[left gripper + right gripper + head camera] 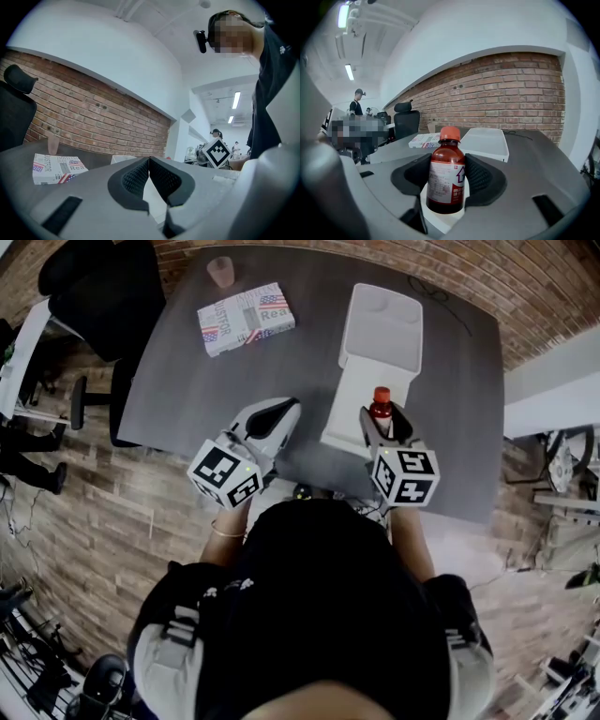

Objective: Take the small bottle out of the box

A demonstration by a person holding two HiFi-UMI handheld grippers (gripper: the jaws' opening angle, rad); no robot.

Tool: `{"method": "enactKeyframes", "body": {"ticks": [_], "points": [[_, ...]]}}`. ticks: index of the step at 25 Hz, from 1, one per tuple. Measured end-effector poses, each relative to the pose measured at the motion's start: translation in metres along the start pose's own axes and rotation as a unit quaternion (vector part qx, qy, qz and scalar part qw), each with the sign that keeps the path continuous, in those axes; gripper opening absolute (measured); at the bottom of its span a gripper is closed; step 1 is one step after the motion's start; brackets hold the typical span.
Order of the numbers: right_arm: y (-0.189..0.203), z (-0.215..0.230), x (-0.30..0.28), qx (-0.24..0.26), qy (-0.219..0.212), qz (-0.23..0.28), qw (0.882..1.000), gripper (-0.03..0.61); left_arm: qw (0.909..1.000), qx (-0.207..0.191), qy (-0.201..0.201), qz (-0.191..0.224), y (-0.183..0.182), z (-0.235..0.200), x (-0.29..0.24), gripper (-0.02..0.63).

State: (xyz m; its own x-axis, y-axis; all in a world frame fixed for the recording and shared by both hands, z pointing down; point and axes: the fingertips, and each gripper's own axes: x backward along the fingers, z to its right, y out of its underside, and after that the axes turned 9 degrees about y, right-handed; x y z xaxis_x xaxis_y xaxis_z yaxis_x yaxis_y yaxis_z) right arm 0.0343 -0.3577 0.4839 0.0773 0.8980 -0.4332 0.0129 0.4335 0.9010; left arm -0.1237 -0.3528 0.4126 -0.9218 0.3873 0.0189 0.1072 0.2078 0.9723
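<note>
The box [380, 334] lies open on the table [450, 446], right of centre. Well to its left sits a book [246, 317] — and behind that, at the far edge, a cup [220, 271]. A chair [103, 296] stands off the table's far left corner. The bottle [446, 178] is between the right gripper's [385, 424] jaws, above the box's near end — the left gripper [284, 414] just left of the box.
</note>
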Motion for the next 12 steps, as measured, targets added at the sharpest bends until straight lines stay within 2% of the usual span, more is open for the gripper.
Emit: {"method": "enactKeyframes", "body": {"ticks": [12], "points": [[-0.034, -0.012, 0.025, 0.002, -0.013, 0.067, 0.998, 0.221, 0.9998, -0.011, -0.016, -0.005, -0.007, -0.003, 0.014, 0.003]]}}
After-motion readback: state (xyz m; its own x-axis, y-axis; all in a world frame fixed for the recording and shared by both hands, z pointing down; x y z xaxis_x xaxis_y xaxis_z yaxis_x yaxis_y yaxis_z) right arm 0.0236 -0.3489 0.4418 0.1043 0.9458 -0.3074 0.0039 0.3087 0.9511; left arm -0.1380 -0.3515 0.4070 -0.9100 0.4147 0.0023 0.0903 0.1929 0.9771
